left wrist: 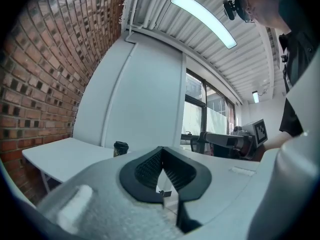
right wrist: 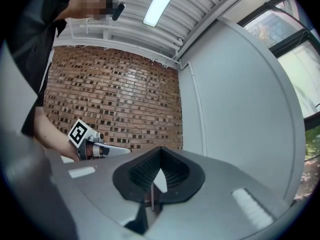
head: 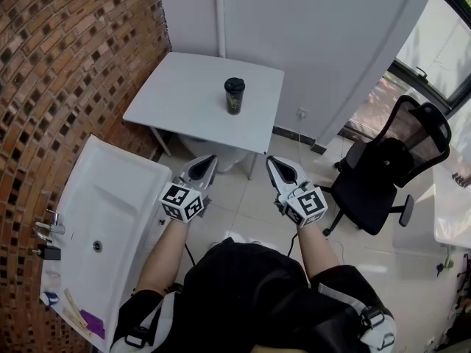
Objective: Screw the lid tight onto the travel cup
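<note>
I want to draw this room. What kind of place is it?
Probably an office or workroom: a white table holding a cup, a black swivel chair near the window, and a sink beside a brick wall.

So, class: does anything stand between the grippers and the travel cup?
Nothing visible does. The travel cup stands alone on the white table; the left gripper and right gripper, both shut and empty, hang short of its near edge.
</note>
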